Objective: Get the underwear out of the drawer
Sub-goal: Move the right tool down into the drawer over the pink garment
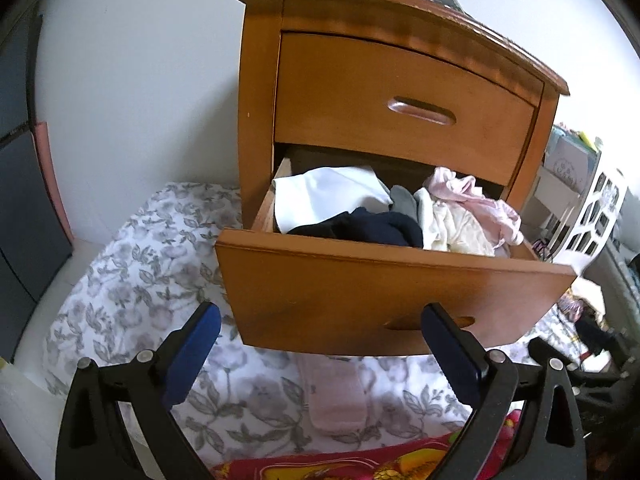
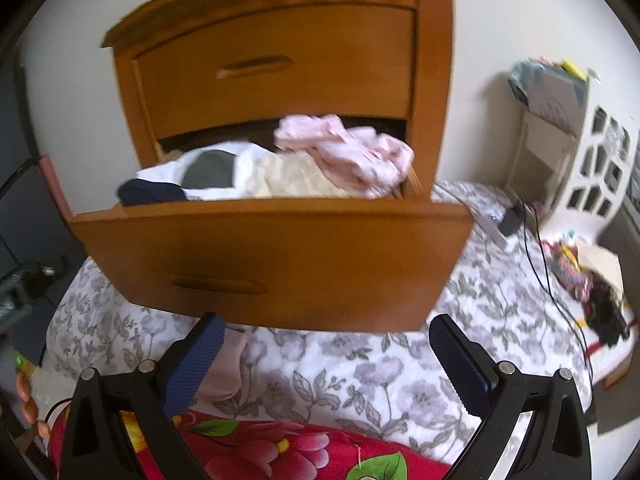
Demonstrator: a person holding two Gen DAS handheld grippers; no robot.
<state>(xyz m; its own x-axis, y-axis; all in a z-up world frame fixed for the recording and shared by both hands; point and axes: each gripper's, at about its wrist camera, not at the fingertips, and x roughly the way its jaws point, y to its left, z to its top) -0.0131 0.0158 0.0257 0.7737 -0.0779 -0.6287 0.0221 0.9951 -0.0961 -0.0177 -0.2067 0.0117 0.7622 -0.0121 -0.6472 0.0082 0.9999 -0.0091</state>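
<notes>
Both claws, left (image 1: 320, 344) and right (image 2: 326, 354), hang spread and empty below the open drawer (image 1: 384, 292); the underwear (image 1: 472, 204) lies heaped inside, above and ahead, toward its right end.

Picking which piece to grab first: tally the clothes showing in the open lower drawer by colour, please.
White: 1
Navy: 1
Grey: 1
Cream: 1
Pink: 1
Total: 5 colour groups visible in the open drawer. The cream and pink heaps are bunched, so each could hold more than one piece; I cannot tell.
</notes>
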